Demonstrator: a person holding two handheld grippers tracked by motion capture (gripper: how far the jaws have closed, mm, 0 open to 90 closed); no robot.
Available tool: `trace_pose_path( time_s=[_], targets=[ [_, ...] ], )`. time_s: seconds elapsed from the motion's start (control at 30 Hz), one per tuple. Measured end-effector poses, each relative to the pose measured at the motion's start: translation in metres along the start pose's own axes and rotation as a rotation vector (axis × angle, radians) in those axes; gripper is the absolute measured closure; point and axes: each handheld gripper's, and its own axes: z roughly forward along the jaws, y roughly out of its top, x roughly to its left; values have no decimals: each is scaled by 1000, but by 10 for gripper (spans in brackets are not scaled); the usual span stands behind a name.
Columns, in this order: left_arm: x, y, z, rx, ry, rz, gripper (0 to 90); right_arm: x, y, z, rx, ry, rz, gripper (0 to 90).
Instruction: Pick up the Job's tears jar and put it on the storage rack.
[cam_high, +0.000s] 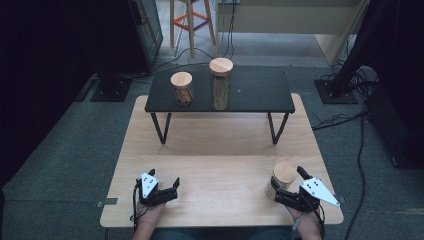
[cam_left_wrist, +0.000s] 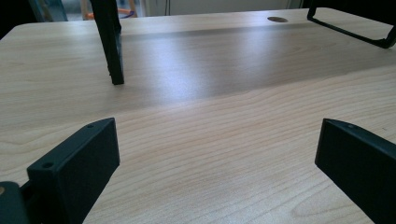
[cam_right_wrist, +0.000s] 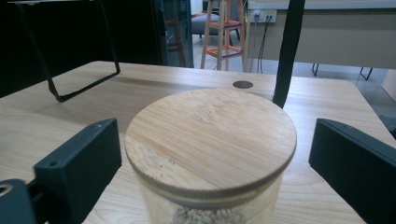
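Observation:
A short glass jar (cam_high: 281, 179) with a round wooden lid (cam_right_wrist: 210, 135) and pale grains inside stands near the front right corner of the wooden table (cam_high: 215, 150). My right gripper (cam_high: 288, 184) straddles it, jaws open, with a narrow gap on each side of the lid in the right gripper view (cam_right_wrist: 215, 154). Resting near the front left edge, my left gripper (cam_high: 164, 177) is open with nothing but bare wood between its jaws (cam_left_wrist: 215, 154).
A low black shelf (cam_high: 250, 95) on thin legs stands across the far half of the table, carrying a small jar (cam_high: 181, 88) and a tall jar (cam_high: 220, 84), both wood-lidded. One shelf leg (cam_left_wrist: 112, 42) rises ahead of the left gripper. Cables and a stool (cam_high: 192, 20) lie beyond.

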Motion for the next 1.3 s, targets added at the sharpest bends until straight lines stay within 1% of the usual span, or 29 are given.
trace_pose_path(
  time_s=[0.03,0.1,0.17,0.2,0.3,0.33,0.37,0.5,0.57,0.8,0.87,0.97,1.13,1.23,1.3],
  targets=[
    [0,0,0,1,0,0,0,0,0,0,-3,2,-5,77],
    [0,0,0,0,0,1,0,4,0,-1,-11,-15,-21,163],
    [0,0,0,-2,2,1,0,2,1,0,1,-3,-11,215],
    [0,-1,0,-3,2,1,0,2,0,-1,-1,8,-3,230],
    [0,-1,0,-3,1,0,0,1,-1,-1,-4,10,1,235],
    [0,-1,0,-3,1,0,0,3,0,-1,-3,4,-5,235],
    [0,-1,0,-3,1,0,0,3,0,-1,-1,1,3,236],
    [0,-1,0,-3,1,-1,0,3,4,1,13,1,5,238],
    [0,-1,0,-4,1,1,0,3,7,1,20,0,13,239],
    [0,-1,0,-5,-1,0,0,3,11,4,31,2,10,239],
    [0,-1,0,-6,0,0,0,3,11,5,27,4,7,239],
    [0,-1,-1,-6,0,0,0,2,15,5,22,20,10,239],
    [0,-1,0,-3,0,1,0,-3,27,7,30,57,13,239],
    [0,0,0,1,-1,0,0,-3,35,8,30,65,-6,239],
    [0,0,0,1,-2,0,0,-3,40,9,26,74,-10,239]
  ],
)
